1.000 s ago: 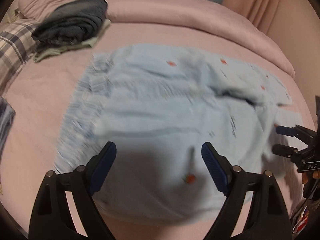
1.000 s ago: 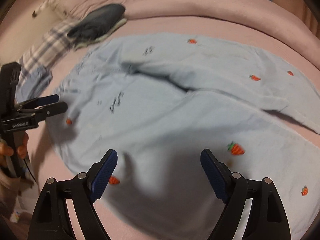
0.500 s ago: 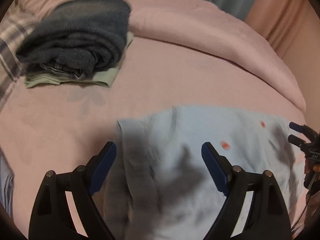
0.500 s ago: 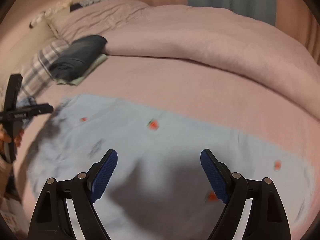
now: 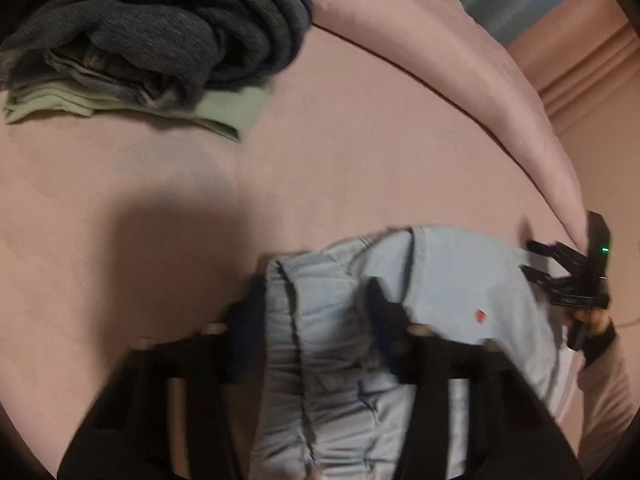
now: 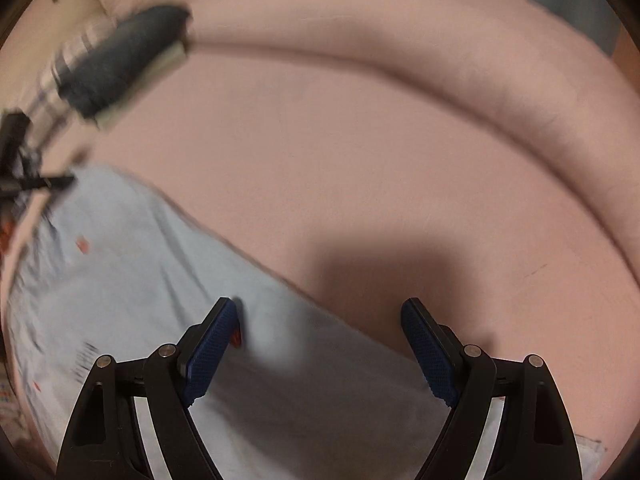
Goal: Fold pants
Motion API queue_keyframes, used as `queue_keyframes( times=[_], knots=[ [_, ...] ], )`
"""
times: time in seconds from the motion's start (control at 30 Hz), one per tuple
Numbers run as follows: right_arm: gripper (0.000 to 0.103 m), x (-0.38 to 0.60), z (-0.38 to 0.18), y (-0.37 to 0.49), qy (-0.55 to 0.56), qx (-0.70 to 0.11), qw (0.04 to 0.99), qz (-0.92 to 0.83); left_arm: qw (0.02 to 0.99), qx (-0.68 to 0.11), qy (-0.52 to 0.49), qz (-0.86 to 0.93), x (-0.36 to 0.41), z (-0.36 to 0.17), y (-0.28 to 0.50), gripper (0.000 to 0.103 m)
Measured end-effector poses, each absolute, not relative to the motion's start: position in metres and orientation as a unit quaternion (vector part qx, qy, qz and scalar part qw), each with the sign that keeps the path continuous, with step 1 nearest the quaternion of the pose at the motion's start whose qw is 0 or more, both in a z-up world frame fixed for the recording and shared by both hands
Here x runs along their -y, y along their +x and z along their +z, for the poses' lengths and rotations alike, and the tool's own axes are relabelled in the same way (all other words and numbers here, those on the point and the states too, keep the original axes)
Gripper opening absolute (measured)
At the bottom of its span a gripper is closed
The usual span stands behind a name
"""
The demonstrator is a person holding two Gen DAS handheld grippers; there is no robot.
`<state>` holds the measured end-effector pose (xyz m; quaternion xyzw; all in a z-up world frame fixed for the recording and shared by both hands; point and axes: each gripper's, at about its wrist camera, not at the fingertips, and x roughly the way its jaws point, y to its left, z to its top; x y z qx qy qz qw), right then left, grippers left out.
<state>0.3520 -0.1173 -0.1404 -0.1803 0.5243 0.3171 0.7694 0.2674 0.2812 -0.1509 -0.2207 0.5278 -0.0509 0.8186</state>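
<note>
In the left wrist view we see the left gripper (image 5: 316, 312) with its jaws closing around the bunched elastic waistband of the pale blue cotton pants with small red motifs (image 5: 460, 280), which lie on the pink bed (image 5: 340, 152); whether the pads already press the cloth we cannot tell through the blur. Beyond, a folded dark grey garment (image 5: 160, 28) sits on a folded pale green cloth (image 5: 224, 112). At the right edge, the right gripper (image 5: 538, 258) hovers at the pants' far edge. In the right wrist view we see the right gripper's jaws spread wide, holding nothing, over the pants' edge and the bare sheet.
</note>
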Motion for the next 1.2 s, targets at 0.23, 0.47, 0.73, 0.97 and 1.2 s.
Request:
queue_keyframes(
  times=[0.23, 0.47, 0.73, 0.97, 1.2],
  knots=[
    [0.007, 0.101, -0.129, 0.324, -0.214, -0.521, 0.752, 0.342, 0.845, -0.506, -0.169, -0.029, -0.259, -0.136, 0.26, 0.024],
    [0.004, 0.092, -0.112, 0.328, -0.22, -0.49, 0.79, 0.295, 0.872, -0.48, -0.098, 0.003, -0.253, -0.127, 0.26, 0.026],
    [0.032, 0.104, -0.105, 0.299, -0.186, -0.468, 0.824, 0.26, 0.88, -0.465, -0.047, 0.086, -0.234, -0.122, 0.247, 0.048],
    [0.04, 0.17, -0.09, 0.233, -0.082, -0.483, 0.834, 0.254, 0.912, -0.41, 0.013, 0.019, -0.178, -0.099, 0.195, 0.056],
    [0.054, 0.162, -0.137, 0.217, -0.113, -0.492, 0.832, 0.229, 0.878, -0.476, 0.055, 0.006, -0.133, -0.163, 0.2, 0.058]
  ],
)
